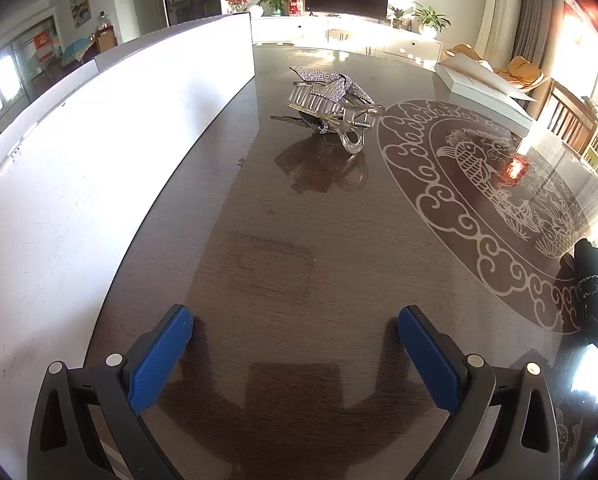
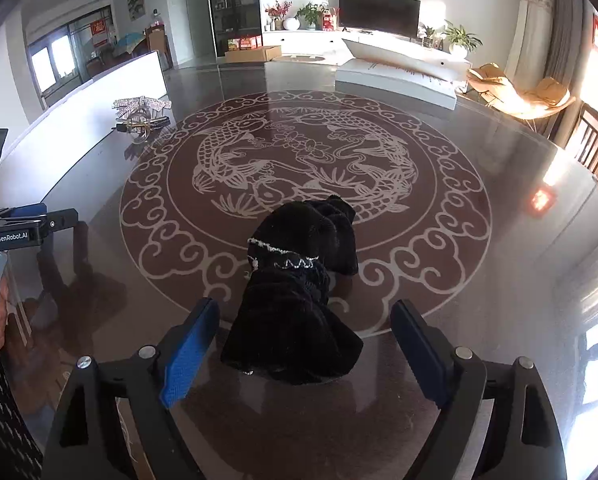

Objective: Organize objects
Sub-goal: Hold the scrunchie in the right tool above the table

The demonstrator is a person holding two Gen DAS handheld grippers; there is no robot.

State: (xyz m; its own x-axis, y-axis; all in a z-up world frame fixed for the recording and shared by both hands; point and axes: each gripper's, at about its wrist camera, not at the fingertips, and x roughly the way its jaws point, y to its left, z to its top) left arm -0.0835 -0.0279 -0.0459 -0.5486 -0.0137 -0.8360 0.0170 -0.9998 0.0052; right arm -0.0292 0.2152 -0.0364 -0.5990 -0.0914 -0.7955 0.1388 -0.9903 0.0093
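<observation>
A clear plastic hair claw with rhinestone bows (image 1: 331,104) lies on the dark glossy table (image 1: 283,240), well ahead of my left gripper (image 1: 295,344), which is open and empty. The claw also shows far left in the right wrist view (image 2: 141,118). A black velvet hair accessory with a beaded band (image 2: 299,292) lies on the table's fish medallion, its near end between the fingers of my right gripper (image 2: 305,344), which is open and not touching it. It shows at the right edge of the left wrist view (image 1: 591,272).
A long white box wall (image 1: 99,152) runs along the table's left side. A white open box (image 2: 395,76) sits at the table's far side. The left gripper body (image 2: 15,228) shows at the left in the right wrist view. Chairs stand at the right.
</observation>
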